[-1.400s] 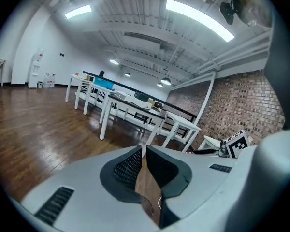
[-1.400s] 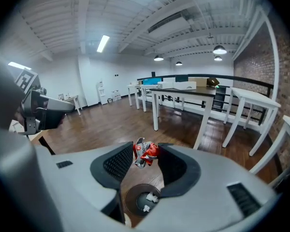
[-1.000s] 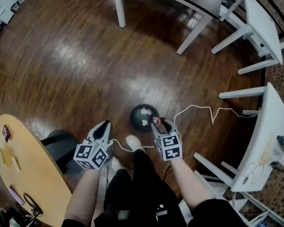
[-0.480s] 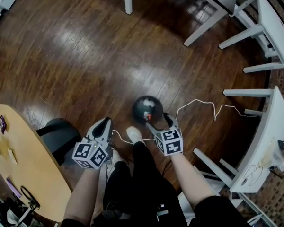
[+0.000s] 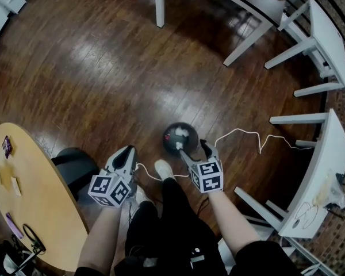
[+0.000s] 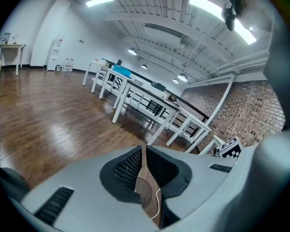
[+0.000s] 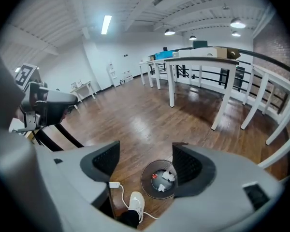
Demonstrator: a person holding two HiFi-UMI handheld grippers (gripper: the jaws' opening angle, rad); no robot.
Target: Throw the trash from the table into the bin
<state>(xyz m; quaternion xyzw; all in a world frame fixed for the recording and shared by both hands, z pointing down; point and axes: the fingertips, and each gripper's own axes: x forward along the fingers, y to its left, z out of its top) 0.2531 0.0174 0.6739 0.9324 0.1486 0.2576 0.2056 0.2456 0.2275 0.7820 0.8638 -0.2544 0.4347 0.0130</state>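
Trash in the bin: a white wad (image 5: pixel 185 133) and a red scrap (image 5: pixel 168 137) lie on the bottom of the round black bin (image 5: pixel 165 142), which stands on the wood floor just ahead of my feet. Being round, it has no long axis to line up with.

Right gripper (image 5: pixel 192 148) hangs over the bin's near rim, at 5 o'clock from its centre. Its jaws have just been opening; they stand wide with nothing between them. In the right gripper view the bin (image 7: pixel 144 179) shows in the gap, nearer the right jaw.

Left gripper (image 5: pixel 123 154) sits at 9 o'clock from the bin, well apart from it. Its jaws are drawn to a thin slit, empty; only floor and a white cable (image 6: pixel 157 199) show through.

Relation that matters next, in my judgement: the table (image 5: pixel 46 211) lies at 8 o'clock from the bin, and the left gripper is nearer it. A purple wrapper (image 5: pixel 7 146) and pale bits (image 5: pixel 6 174) rest near its far edge.

Hard to read: the table is cut off by the frame's left and bottom edges. Neither gripper view shows its top. The bits are too small to name.
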